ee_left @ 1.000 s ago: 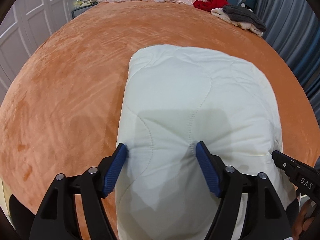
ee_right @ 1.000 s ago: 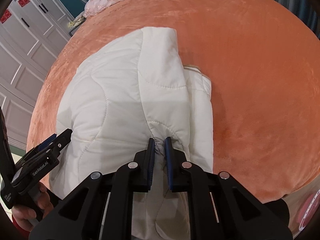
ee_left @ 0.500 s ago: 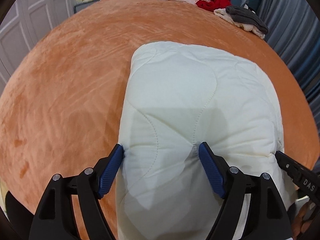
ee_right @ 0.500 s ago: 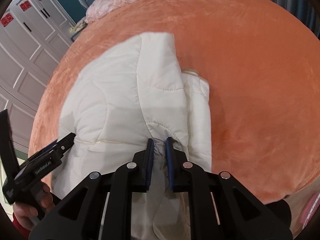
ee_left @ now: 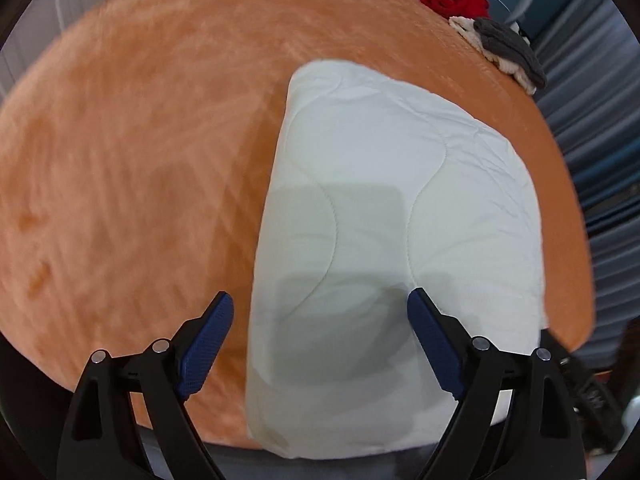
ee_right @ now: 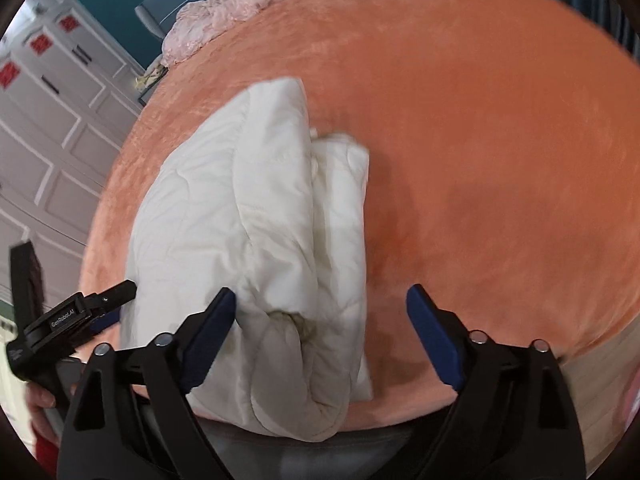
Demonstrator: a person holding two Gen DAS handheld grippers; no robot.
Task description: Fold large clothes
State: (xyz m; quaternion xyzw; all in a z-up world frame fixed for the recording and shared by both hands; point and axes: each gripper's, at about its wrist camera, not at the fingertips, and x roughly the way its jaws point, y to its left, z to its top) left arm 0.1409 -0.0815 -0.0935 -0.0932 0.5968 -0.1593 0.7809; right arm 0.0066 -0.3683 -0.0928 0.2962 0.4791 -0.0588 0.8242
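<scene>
A white quilted padded garment (ee_left: 384, 248) lies folded into a thick bundle on the orange bed cover (ee_left: 140, 160), its near end hanging over the front edge. It also shows in the right wrist view (ee_right: 256, 240), with stacked folded layers on its right side. My left gripper (ee_left: 320, 340) is open and empty, raised above the garment's near left part. My right gripper (ee_right: 320, 336) is open and empty, above the near right end of the bundle. The left gripper also shows in the right wrist view (ee_right: 80, 316), at the garment's left edge.
Other clothes lie at the far edge of the bed: a red item (ee_left: 456, 0), a grey and cream pile (ee_left: 508, 52) and a pink garment (ee_right: 224, 16). White cabinet doors (ee_right: 48, 128) stand to the left. Grey-blue curtains (ee_left: 592, 128) hang to the right.
My right gripper has opened and let go of the garment's fold. Both grippers have lifted and drawn back toward the bed's front edge. The garment now rests on the bed.
</scene>
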